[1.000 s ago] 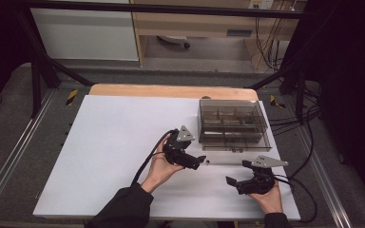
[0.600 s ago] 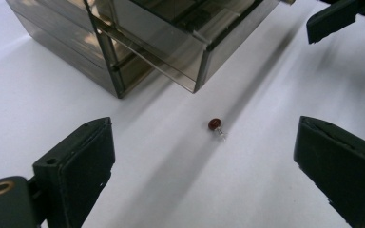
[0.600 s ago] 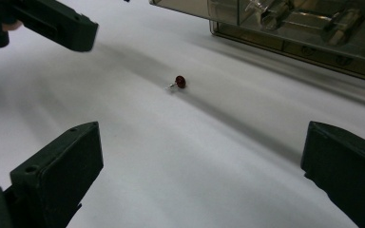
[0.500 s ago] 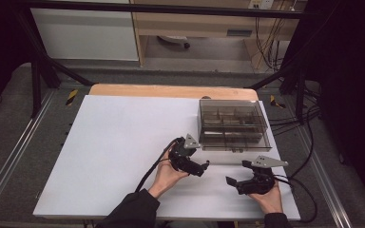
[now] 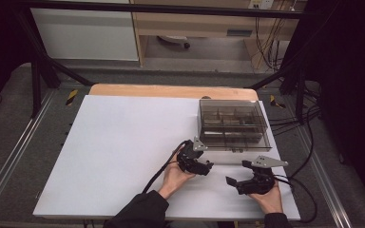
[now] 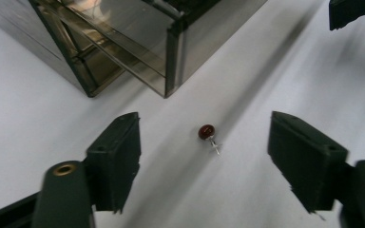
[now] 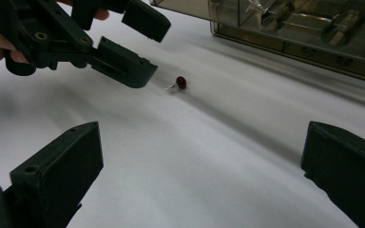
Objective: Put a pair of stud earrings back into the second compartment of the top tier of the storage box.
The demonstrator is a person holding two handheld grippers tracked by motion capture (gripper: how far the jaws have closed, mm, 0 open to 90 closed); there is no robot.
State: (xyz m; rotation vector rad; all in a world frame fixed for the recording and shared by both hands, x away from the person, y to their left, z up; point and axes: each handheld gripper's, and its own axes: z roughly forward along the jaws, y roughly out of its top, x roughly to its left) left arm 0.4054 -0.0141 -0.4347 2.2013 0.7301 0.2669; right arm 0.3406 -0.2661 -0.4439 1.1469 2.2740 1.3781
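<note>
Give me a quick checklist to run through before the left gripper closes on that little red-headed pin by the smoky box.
1. Pin lies between the jaws of the left gripper, which have just been closing: ok.
2. Pads touching the pin: not ok, a gap shows on both sides.
3. Pin lies flat on the white table, apart from the smoky box: ok.
4. Right gripper open and standing back from the pin: ok.
5. Jaws low enough to catch the small head: cannot tell.
</note>
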